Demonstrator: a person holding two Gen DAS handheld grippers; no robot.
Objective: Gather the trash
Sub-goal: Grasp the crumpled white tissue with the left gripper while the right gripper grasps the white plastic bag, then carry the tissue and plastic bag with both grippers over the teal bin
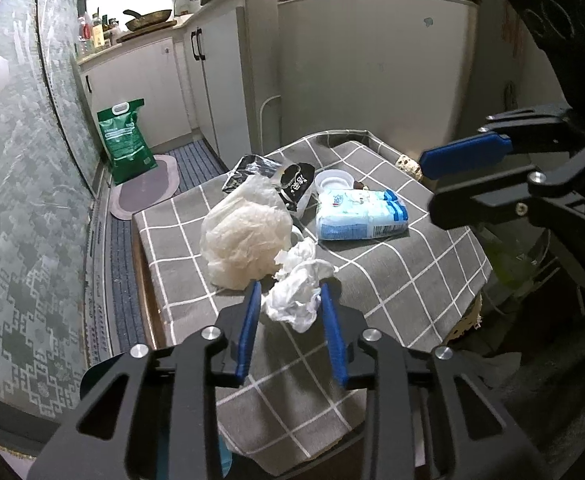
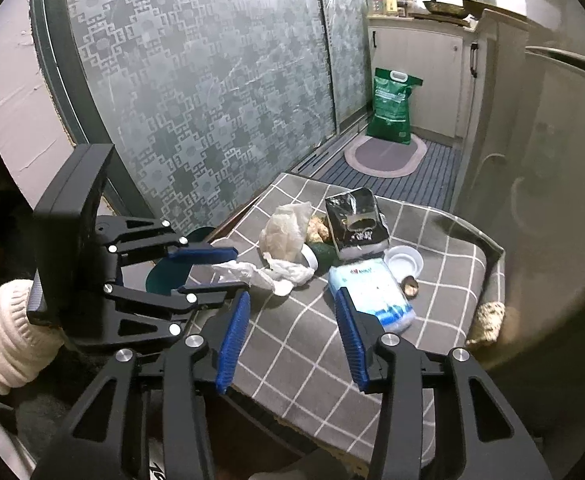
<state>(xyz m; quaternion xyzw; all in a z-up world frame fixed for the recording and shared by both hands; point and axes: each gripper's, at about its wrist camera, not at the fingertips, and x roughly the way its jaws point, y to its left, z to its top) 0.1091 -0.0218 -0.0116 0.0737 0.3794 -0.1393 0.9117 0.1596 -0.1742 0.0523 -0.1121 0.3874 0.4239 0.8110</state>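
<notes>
The left gripper (image 1: 290, 296) hangs low over the table (image 1: 392, 280), its jaws parted around a crumpled white tissue (image 1: 296, 300) — the blue pads sit on either side of the wad, not yet pressing it. The tissue lies on the grey checked cloth at the near edge, just beside a translucent plastic bag (image 1: 244, 236). Farther back are a black wrapper (image 1: 292, 184), a white lid (image 1: 333, 181) and a blue-and-white tissue pack (image 1: 360, 216). The right gripper (image 2: 292, 312) hovers above the cloth with its jaws wide and holding nothing — the pack lies just ahead of it
</notes>
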